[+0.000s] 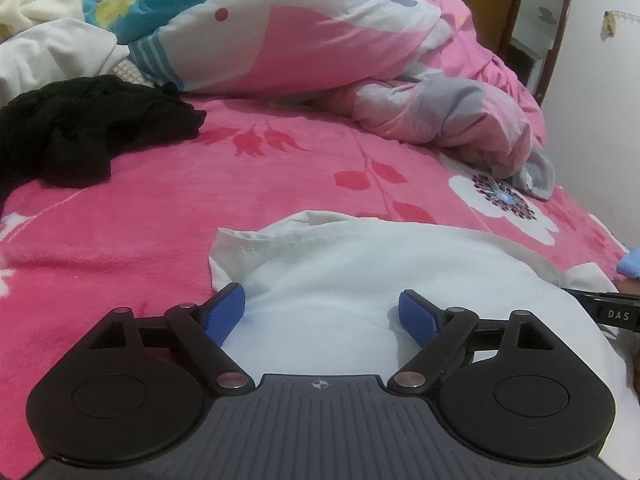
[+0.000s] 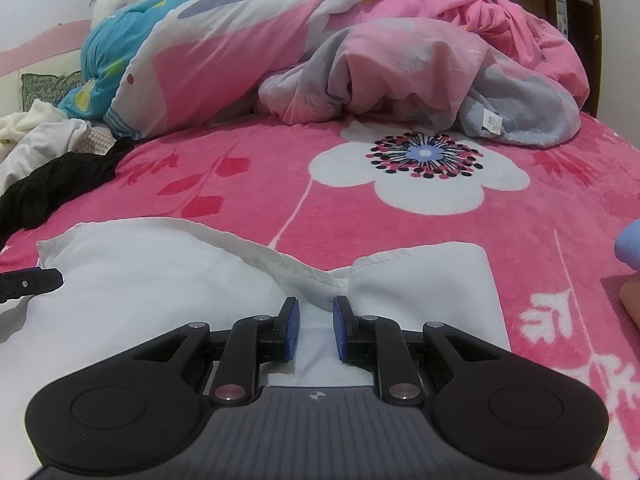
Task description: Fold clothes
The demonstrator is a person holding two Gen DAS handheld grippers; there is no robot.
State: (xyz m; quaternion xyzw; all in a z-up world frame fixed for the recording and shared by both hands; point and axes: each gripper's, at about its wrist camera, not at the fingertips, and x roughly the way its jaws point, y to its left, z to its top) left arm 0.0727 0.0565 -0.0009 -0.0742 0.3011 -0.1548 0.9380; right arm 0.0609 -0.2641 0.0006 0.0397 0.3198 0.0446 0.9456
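Observation:
A white garment (image 1: 360, 256) (image 2: 160, 264) lies spread on the pink flowered blanket (image 1: 160, 208) (image 2: 360, 224) at the near edge of the bed. My left gripper (image 1: 320, 292) stands wide open over the garment's left part, its blue pads (image 1: 224, 316) apart with only flat cloth beneath. My right gripper (image 2: 316, 300) is narrowly open, its pads either side of a raised fold near the hem. Part of the right gripper (image 1: 612, 312) shows in the left wrist view, and a tip of the left gripper (image 2: 32, 282) shows in the right wrist view.
A crumpled black garment (image 1: 80, 128) (image 2: 48, 188) lies to the left. White and cream clothes (image 1: 52, 52) (image 2: 36, 136) are piled behind it. A bunched pink, white and blue duvet (image 1: 300, 40) (image 2: 240, 48) fills the back of the bed. A blue object (image 2: 630, 246) sits at the right edge.

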